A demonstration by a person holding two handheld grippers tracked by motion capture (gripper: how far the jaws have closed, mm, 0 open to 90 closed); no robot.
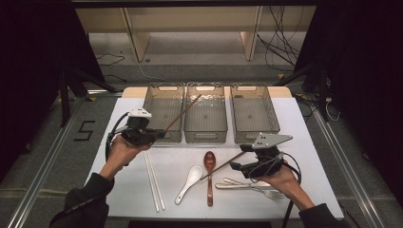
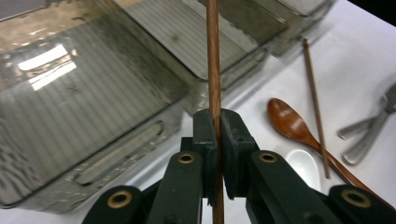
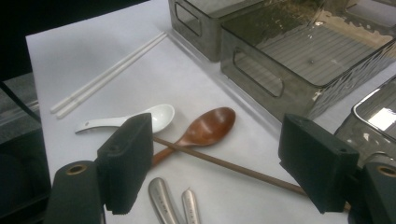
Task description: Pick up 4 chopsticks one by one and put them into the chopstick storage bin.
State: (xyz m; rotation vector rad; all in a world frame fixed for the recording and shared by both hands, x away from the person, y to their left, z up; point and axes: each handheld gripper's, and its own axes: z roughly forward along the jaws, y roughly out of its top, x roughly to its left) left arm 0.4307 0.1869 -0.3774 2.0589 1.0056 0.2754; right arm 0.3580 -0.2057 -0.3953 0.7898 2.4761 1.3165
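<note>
Holding one brown chopstick (image 2: pixel 213 70), the left gripper (image 1: pixel 160 134) had its jaws clamped on the stick's lower end; the stick ran up toward 1 o'clock in the high view, its tip over the middle bin (image 1: pixel 205 113), with the left bin (image 1: pixel 163 112) just below the shaft. In the left gripper view the shaft stood straight along the jaws' own line.

The right gripper (image 1: pixel 241 156) sat at about 4 o'clock on the surface (image 1: pixel 313 156), jaws wide apart, nothing pinched. The second brown chopstick (image 3: pixel 224 164) lay flat between them in the right gripper view, pads clear of it. Its long axis ran from 10 to 4 o'clock there, crossing over the handle of the wooden spoon (image 3: pixel 205 128).

Key relation: the loose stick lay across the open gap, not along it, so a close would have pinched it crosswise. My read: the right hand was far nearer to it than the left.

Nearby: white ceramic spoon (image 3: pixel 140 119), white chopstick pair (image 3: pixel 109 72), metal cutlery handles (image 3: pixel 173 203) at 6 o'clock, right bin (image 1: pixel 254 111) empty.
</note>
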